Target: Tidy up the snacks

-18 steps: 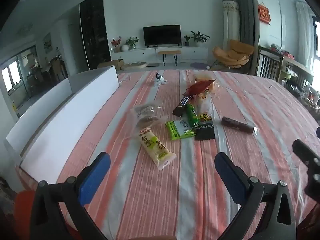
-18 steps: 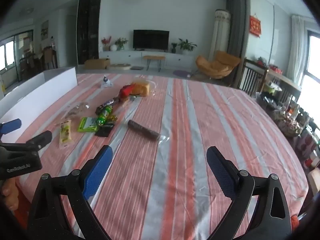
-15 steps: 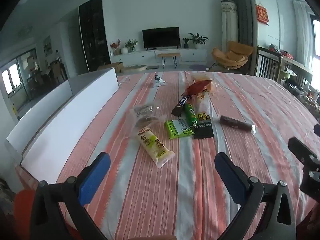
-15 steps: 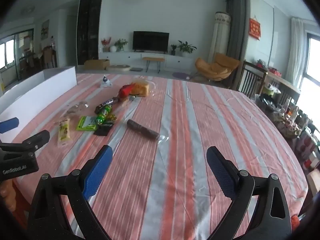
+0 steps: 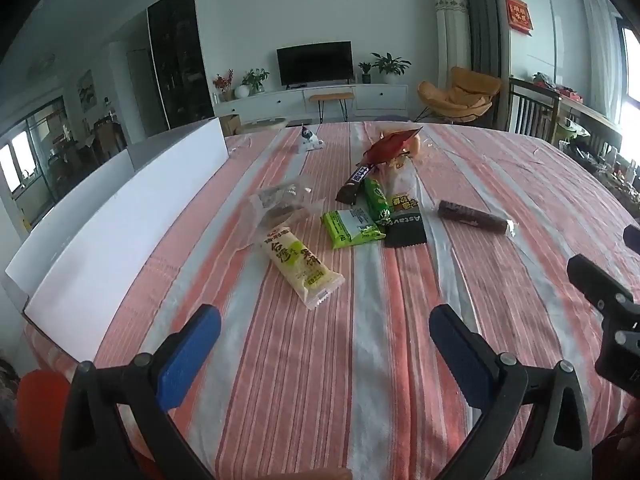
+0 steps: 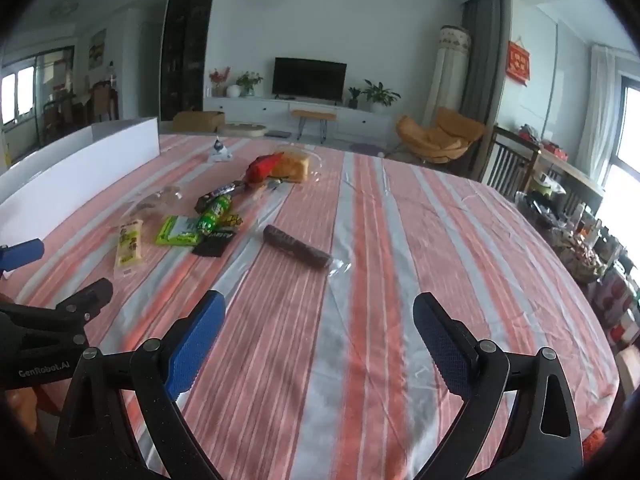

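Note:
Several wrapped snacks lie loose on the striped tablecloth: a yellow packet, a bright green packet, a black packet, a brown roll in clear wrap, a clear bag of dark pieces and a red bag. My left gripper hovers open before the yellow packet, nothing between its blue pads. My right gripper is open and empty, short of the brown roll. The yellow packet and green packet lie to its left.
A long white box runs along the table's left edge, also seen from the right wrist as the white box. A bread loaf in a bag and a small white wrapper lie farther back. Shelves crowded with goods stand right.
Both grippers have shifted slightly, with the snacks sitting a little lower and nearer in each view. The jaws stay wide and nothing was picked up.

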`<state>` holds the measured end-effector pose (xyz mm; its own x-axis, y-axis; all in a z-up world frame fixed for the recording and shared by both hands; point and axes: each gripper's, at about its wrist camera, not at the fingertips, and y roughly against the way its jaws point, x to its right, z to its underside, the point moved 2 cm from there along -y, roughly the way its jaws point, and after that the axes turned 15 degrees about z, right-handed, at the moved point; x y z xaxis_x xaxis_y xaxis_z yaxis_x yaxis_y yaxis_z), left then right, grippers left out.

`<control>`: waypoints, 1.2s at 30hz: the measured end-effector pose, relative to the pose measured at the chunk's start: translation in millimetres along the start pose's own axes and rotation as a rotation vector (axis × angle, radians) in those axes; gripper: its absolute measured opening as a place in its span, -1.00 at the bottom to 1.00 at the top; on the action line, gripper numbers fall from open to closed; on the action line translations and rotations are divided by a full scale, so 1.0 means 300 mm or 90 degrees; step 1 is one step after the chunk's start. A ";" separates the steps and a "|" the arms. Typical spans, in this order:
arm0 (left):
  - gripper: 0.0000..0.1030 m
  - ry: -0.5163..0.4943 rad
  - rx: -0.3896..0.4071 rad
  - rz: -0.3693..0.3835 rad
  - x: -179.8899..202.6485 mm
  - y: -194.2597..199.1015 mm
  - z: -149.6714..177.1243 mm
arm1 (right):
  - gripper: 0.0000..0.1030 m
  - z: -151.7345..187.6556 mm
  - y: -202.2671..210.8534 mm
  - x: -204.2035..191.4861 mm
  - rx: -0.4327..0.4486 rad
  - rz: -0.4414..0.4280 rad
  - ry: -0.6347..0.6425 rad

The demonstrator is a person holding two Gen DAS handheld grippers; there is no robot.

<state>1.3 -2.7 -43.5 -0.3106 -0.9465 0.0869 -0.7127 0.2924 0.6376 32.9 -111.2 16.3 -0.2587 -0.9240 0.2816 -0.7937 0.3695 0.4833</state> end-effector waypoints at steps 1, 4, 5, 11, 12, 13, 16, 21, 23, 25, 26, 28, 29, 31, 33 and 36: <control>1.00 -0.002 -0.001 -0.001 0.000 0.000 0.001 | 0.88 0.002 -0.001 -0.003 -0.005 -0.003 0.001; 1.00 -0.009 -0.003 -0.004 0.006 -0.012 0.007 | 0.88 0.005 -0.003 -0.015 -0.010 -0.006 0.008; 1.00 -0.013 -0.004 -0.005 0.008 -0.015 0.009 | 0.88 0.004 0.001 -0.016 -0.011 -0.008 0.009; 1.00 -0.022 0.000 -0.007 0.023 -0.012 0.003 | 0.88 -0.004 0.007 -0.016 -0.007 -0.009 0.008; 1.00 -0.024 0.002 -0.008 0.025 -0.010 0.003 | 0.88 -0.003 0.005 -0.015 -0.009 -0.008 0.006; 1.00 -0.024 0.003 -0.008 0.025 -0.009 0.004 | 0.88 -0.003 0.004 -0.014 -0.010 -0.008 0.006; 1.00 -0.028 0.000 -0.011 0.025 -0.015 0.008 | 0.88 -0.004 0.002 -0.009 -0.010 -0.004 0.005; 1.00 -0.030 0.007 -0.007 0.024 -0.008 0.012 | 0.88 -0.013 0.014 0.004 0.005 -0.002 -0.006; 1.00 -0.030 0.020 -0.003 0.023 0.005 0.009 | 0.88 -0.018 0.022 0.007 0.016 -0.001 -0.010; 1.00 -0.031 0.031 -0.002 0.021 0.016 0.006 | 0.88 -0.024 0.027 0.006 0.024 -0.003 -0.011; 1.00 -0.033 0.033 -0.005 0.020 0.018 0.005 | 0.88 -0.023 0.027 0.004 0.025 -0.004 -0.010; 1.00 -0.035 0.034 -0.006 0.021 0.017 0.007 | 0.88 -0.017 0.023 -0.003 0.024 -0.003 -0.003; 1.00 -0.035 0.031 -0.007 0.020 0.015 0.010 | 0.88 -0.015 0.022 -0.003 0.023 -0.004 -0.002; 1.00 -0.034 0.027 -0.007 0.014 0.009 0.018 | 0.88 0.000 0.015 -0.007 0.021 -0.006 0.001; 1.00 -0.035 0.025 -0.008 0.010 0.003 0.026 | 0.88 0.013 0.004 -0.011 0.012 -0.007 0.004; 1.00 -0.033 0.013 -0.008 0.000 -0.017 0.037 | 0.88 0.021 -0.010 -0.020 0.002 -0.012 0.006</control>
<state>-2.0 -2.7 -55.4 -0.3333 -0.9420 0.0389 -0.7294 0.2837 0.6224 33.5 -107.6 7.9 -0.2387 -0.9300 0.2797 -0.7998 0.3516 0.4865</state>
